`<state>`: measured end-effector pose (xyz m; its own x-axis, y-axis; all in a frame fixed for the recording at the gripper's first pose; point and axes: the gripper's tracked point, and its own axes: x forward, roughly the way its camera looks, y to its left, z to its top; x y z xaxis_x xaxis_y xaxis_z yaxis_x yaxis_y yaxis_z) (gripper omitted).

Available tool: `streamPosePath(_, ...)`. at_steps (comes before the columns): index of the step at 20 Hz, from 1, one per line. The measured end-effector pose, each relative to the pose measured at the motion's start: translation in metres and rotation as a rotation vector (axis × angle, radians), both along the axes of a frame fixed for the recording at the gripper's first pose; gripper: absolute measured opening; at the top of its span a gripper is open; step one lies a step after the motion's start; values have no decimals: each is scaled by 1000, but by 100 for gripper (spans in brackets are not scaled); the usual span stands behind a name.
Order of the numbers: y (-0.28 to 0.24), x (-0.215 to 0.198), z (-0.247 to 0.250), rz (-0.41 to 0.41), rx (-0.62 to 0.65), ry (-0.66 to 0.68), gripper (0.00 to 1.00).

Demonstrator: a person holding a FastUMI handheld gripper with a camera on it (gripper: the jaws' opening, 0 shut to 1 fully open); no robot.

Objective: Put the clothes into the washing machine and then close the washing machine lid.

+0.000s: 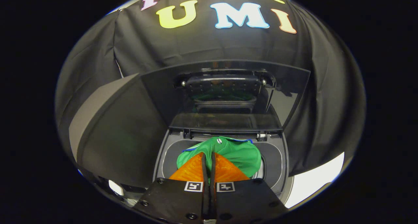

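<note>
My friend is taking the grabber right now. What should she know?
Gripper: fingers pinched nearly together on a fold of the green garment.
Garment: hanging from the fingers just above the washing machine opening, apparently not yet down inside the drum.
Lid: standing open behind the opening.
Done: garment picked up and brought over the machine.
Left: lower it in, open the fingers to let go, then swing the lid down until it is closed.
</note>
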<state>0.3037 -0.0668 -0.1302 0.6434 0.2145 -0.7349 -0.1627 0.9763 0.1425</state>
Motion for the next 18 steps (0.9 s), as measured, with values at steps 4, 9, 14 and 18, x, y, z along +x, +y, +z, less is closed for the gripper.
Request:
streamPosePath(4, -1, 4, -24, -11, -33, 37, 1)
streamPosePath(9, -2, 11, -68, -44, -43, 111, 1)
streamPosePath(14, 0, 6, -95, -71, -50, 160, 2)
streamPosePath(18, 2, 6, -109, -77, -51, 188, 2)
